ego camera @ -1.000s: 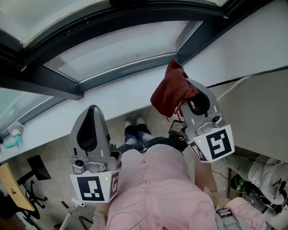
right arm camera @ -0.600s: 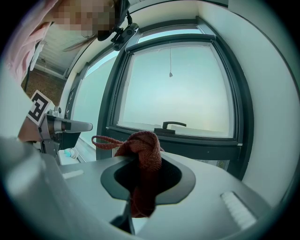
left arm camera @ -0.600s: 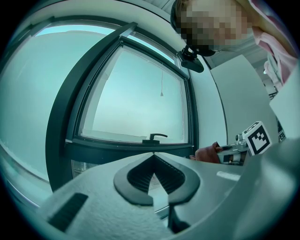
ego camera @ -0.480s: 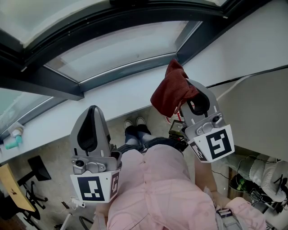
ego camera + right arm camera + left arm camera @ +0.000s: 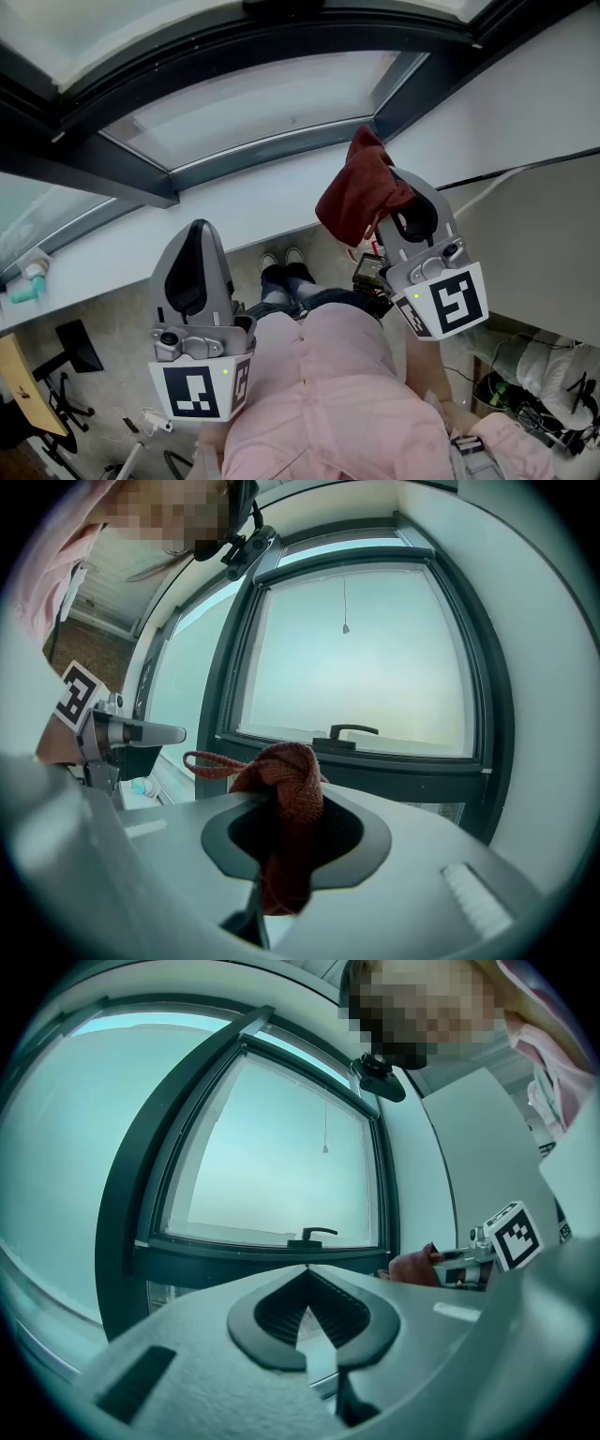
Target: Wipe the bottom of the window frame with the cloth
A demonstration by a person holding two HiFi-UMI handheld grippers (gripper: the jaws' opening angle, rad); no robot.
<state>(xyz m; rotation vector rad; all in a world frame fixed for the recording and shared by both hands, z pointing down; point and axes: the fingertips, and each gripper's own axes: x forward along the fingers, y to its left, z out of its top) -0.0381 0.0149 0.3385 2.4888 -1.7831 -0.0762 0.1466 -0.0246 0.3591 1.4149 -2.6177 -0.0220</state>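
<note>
A dark red cloth (image 5: pixel 361 192) hangs bunched from my right gripper (image 5: pixel 380 208), which is shut on it just in front of the white sill (image 5: pixel 225 206). In the right gripper view the cloth (image 5: pixel 289 794) fills the jaws and hides the fingertips. Behind it runs the dark bottom rail of the window frame (image 5: pixel 375 772) with a handle (image 5: pixel 345 733). That bottom rail (image 5: pixel 253 150) lies above the sill in the head view. My left gripper (image 5: pixel 198 227) is shut and holds nothing, short of the sill. The rail (image 5: pixel 244 1262) shows beyond the left gripper (image 5: pixel 306 1269).
A teal bottle (image 5: pixel 26 285) stands on the sill at the far left. A white wall panel (image 5: pixel 525 94) flanks the window on the right. Below are the person's pink clothing (image 5: pixel 328 394) and shoes (image 5: pixel 279 258), with cables (image 5: pixel 525 394) on the floor at the right.
The window and sill sit slightly lower in the head view. Both grippers keep almost the same places, and the cloth stays in the right one.
</note>
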